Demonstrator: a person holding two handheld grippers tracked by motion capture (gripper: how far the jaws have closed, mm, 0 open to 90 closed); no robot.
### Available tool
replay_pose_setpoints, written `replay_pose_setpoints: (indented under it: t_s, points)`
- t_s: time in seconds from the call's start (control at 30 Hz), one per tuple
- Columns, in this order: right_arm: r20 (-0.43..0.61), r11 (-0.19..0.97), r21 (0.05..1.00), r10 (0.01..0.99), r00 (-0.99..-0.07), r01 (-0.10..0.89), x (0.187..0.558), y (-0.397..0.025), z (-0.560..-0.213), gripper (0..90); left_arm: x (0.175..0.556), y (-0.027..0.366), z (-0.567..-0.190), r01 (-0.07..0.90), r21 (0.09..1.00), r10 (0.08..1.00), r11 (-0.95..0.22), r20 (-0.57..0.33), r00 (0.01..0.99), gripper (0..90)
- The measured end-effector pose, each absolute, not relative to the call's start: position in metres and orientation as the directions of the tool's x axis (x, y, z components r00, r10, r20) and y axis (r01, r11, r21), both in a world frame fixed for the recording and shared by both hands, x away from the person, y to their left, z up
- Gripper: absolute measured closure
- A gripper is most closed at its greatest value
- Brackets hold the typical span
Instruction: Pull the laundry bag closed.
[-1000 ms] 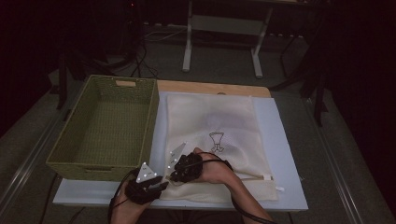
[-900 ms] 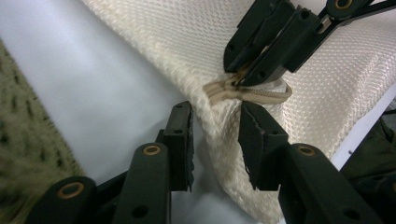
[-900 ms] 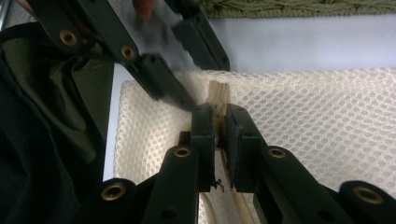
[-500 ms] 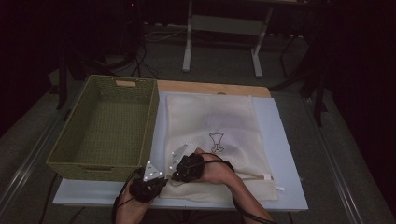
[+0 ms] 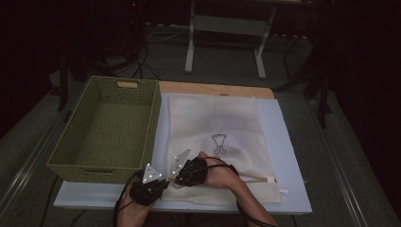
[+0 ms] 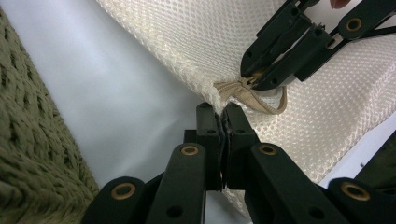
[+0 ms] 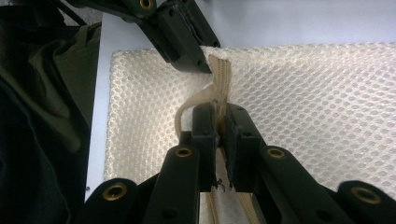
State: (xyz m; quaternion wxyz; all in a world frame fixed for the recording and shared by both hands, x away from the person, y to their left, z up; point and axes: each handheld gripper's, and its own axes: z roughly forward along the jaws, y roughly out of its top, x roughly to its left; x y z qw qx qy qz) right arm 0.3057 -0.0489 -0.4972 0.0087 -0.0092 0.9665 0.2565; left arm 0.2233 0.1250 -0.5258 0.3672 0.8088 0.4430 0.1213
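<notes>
A cream mesh bag [image 5: 213, 123] with a small dark drawing lies flat on the white board [image 5: 283, 127]. Both grippers meet at its near left corner. My left gripper [image 5: 158, 185] [image 6: 221, 109] is shut on the bag's corner edge. My right gripper [image 5: 182, 176] [image 7: 221, 112] is shut on the tan zipper tab [image 7: 219, 77], right beside that corner. In the left gripper view, the right gripper [image 6: 250, 81] comes in from the top right, clamped on the tab, with a tan loop [image 6: 268, 108] hanging under it. In the right gripper view, the left gripper [image 7: 205, 65] holds the mesh [image 7: 303, 93] at the top.
An empty green wicker basket [image 5: 111, 127] [image 6: 28, 140] stands left of the bag, close to my left gripper. A wooden strip [image 5: 213, 89] edges the board's far side. Table legs and cables stand in the dark beyond. A dark sleeve [image 7: 42, 116] hangs at the board's near edge.
My left gripper has edged slightly up to the bag's corner. The right gripper and the bag have barely moved.
</notes>
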Motion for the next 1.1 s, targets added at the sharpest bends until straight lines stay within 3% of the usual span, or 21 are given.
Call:
replay_pose_setpoints:
  t_s: [0.13,0.3,0.43,0.73,0.9,1.1]
  points:
    - [-0.025,0.867,0.497,-0.012,-1.0,-0.023,0.305,-0.048,-0.497,83.3,0.223,0.126,-0.526,0.61,0.709,0.794,-0.355,-0.115,0.596,86.2]
    - [-0.032,0.865,0.5,-0.023,-0.999,-0.036,0.303,-0.047,-0.492,83.3,0.222,0.129,-0.524,0.586,0.733,0.792,-0.347,-0.105,0.601,73.6]
    - [-0.028,0.866,0.498,-0.031,-0.999,-0.041,0.304,-0.047,-0.493,83.2,0.222,0.133,-0.521,0.574,0.75,0.786,-0.327,-0.121,0.606,69.3]
    - [-0.032,0.866,0.498,-0.046,-0.998,-0.056,0.304,-0.044,-0.492,83.2,0.225,0.126,-0.523,0.583,0.727,0.796,-0.362,-0.085,0.6,75.1]
    - [-0.032,0.863,0.502,-0.05,-0.998,-0.059,0.304,-0.046,-0.491,83.3,0.224,0.13,-0.527,0.605,0.714,0.795,-0.352,-0.113,0.596,64.8]
    - [-0.036,0.858,0.51,-0.06,-0.998,-0.069,0.304,-0.046,-0.486,83.3,0.227,0.126,-0.53,0.62,0.699,0.776,-0.356,-0.149,0.613,58.6]
